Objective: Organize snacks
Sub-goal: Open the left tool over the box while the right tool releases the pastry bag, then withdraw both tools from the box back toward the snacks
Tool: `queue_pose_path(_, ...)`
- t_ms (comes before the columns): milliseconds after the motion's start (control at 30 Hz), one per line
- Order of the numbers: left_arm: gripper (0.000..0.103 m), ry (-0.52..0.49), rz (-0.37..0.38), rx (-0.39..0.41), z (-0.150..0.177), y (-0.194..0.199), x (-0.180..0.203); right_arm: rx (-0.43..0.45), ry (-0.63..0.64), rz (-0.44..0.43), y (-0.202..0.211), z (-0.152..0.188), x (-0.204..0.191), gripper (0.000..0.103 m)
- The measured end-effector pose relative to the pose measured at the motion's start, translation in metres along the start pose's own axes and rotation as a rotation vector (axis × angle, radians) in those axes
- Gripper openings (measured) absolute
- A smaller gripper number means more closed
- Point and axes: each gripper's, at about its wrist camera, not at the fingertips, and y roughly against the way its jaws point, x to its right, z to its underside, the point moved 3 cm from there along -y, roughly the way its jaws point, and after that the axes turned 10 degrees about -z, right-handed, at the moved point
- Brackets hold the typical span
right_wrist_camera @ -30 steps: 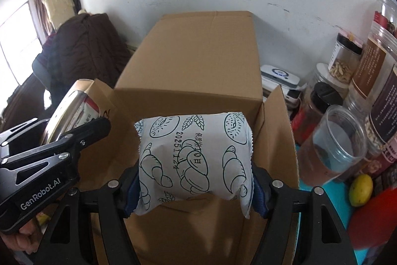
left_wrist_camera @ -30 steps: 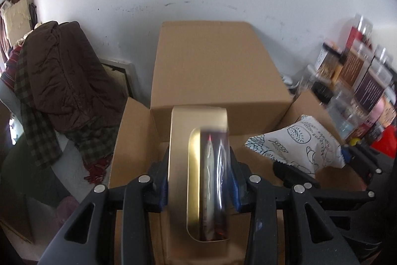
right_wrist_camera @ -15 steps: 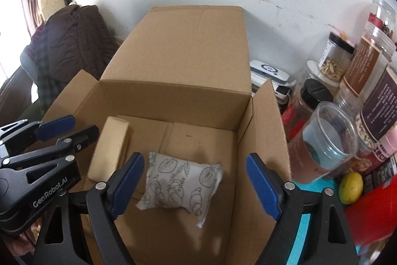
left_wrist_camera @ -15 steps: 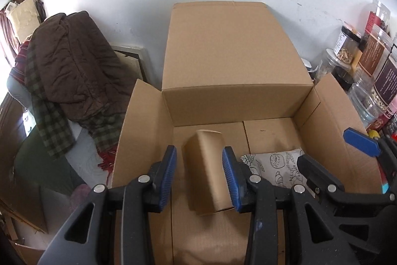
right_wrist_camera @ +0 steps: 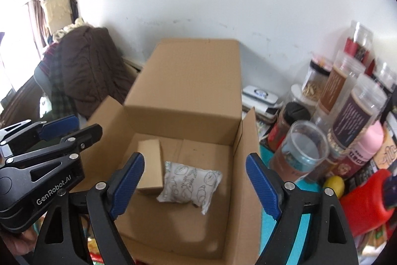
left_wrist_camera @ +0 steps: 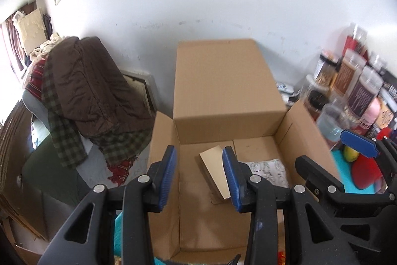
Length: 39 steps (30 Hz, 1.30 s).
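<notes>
white wall is seen behind an open cardboard box (right_wrist_camera: 238, 140) standing among jars (right_wrist_camera: 352, 101) on its right and a brown coat (left_wrist_camera: 91, 88) on its left. inside the box, a small tan carton (right_wrist_camera: 150, 163) is laid toward the left wall, and a white printed snack bag (right_wrist_camera: 189, 180) is rested just beside it, touching it. the left gripper (left_wrist_camera: 199, 175) is held above the box, narrowly parted and empty. the right gripper (right_wrist_camera: 194, 180) has just been opened wide, with nothing gripped.
</notes>
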Motion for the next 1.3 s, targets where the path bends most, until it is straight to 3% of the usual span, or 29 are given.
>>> queue_pose_path(400, 0.038, 0.048, 0.008, 0.142, -0.004, 0.094, -0.031, 0.144, 0.074, 0.0, 0.091, -0.011, -0.038, 0.085)
queue_pose_path(867, 0.04, 0.064, 0.044, 0.243, 0.033, 0.171, -0.054, 0.247, 0.128, -0.012, 0.169, 0.022, -0.082, 0.088)
queue_pose_path(900, 0.043, 0.061, 0.051, 0.249, 0.038, 0.176, -0.055, 0.249, 0.127, -0.013, 0.173, 0.025, -0.084, 0.088)
queue_pose_path(967, 0.068, 0.055, 0.059, 0.266, 0.047, 0.185, -0.057, 0.255, 0.125, -0.017, 0.18, 0.033, -0.089, 0.088)
queue_pose_path(1033, 0.08, 0.051, 0.049, 0.302, 0.056, 0.195, -0.058, 0.256, 0.124, -0.022, 0.185, 0.043, -0.094, 0.088)
queue_pose_path(1133, 0.08, 0.03, 0.023, 0.342, 0.07, 0.209, -0.062, 0.258, 0.128, -0.032, 0.191, 0.055, -0.101, 0.088)
queue_pose_path(1300, 0.08, 0.012, 0.059, 0.333, 0.09, 0.219, -0.068, 0.259, 0.111, -0.048, 0.199, 0.076, -0.108, 0.091)
